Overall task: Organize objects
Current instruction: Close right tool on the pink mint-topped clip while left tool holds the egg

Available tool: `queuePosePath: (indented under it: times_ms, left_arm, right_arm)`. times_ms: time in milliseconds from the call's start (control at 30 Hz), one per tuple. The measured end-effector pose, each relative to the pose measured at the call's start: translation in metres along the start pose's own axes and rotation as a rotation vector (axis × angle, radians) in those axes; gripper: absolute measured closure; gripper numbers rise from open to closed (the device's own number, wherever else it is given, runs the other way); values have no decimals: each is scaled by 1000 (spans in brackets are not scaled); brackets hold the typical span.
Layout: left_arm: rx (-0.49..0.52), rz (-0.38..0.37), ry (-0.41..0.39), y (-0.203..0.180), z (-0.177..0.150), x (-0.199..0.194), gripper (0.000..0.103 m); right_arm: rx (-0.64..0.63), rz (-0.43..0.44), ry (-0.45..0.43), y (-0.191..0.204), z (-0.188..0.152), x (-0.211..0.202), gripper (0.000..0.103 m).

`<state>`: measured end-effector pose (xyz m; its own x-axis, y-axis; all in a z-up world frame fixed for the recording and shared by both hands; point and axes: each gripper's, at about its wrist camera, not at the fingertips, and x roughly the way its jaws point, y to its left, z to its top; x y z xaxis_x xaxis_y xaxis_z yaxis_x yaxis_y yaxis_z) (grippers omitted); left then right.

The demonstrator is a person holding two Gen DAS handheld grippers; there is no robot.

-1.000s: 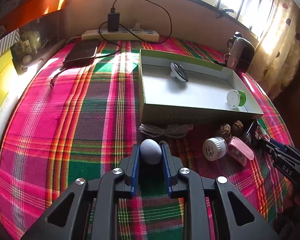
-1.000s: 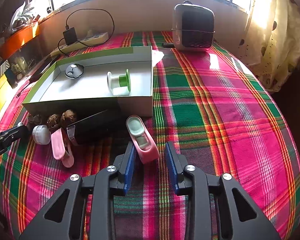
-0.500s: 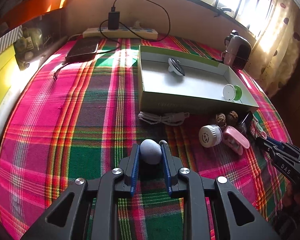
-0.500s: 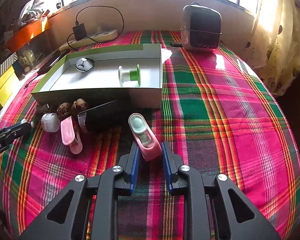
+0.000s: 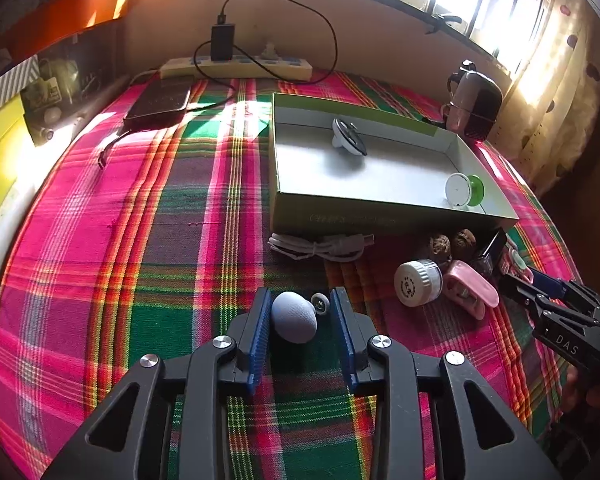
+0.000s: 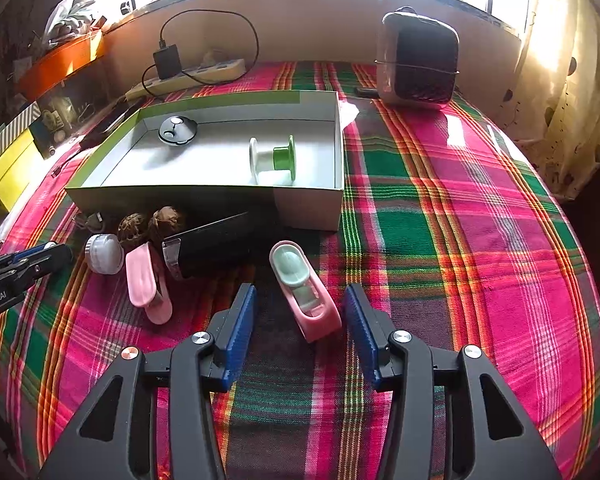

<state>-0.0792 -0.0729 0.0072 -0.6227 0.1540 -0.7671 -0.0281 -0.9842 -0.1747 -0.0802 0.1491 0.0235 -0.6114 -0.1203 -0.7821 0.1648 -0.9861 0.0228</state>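
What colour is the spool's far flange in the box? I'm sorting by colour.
Green; the spool shows it best in the right wrist view.

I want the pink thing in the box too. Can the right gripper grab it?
Probably yes. The pink clip lies on the cloth between the right gripper's fingers, which have just been opening, nothing blocking it.

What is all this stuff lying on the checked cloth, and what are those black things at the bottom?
Box: one, white with green rim, mid-cloth.
Spool: one, white and green, inside box.
Round gadget: one, grey, box's far corner.
Egg-shaped object: one, grey-blue, between left tongs.
Pink case: one, lying between right tongs.
White-capped jar: one, before box.
White cable: one, bundled, against box.
Power strip: one, cream, by wall.
Left tongs: black, blue pads, just opened.
Right tongs: same, just opened.
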Motion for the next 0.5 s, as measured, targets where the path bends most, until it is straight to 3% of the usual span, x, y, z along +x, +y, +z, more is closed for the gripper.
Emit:
queuePosePath:
  times_ms: [200,400,500]
  left_arm:
    - [-1,16,-3,-1,-1,0,75]
    - [5,27,-3,-2,-3,-1,76]
    - [2,28,-4,-2,-4,-2,76]
  right_arm:
    - [8,-3,-1,-1,0,0,56]
    - [17,-22,-4,-4,0,0,69]
    - [25,-23,-6,-5,0,-1,81]
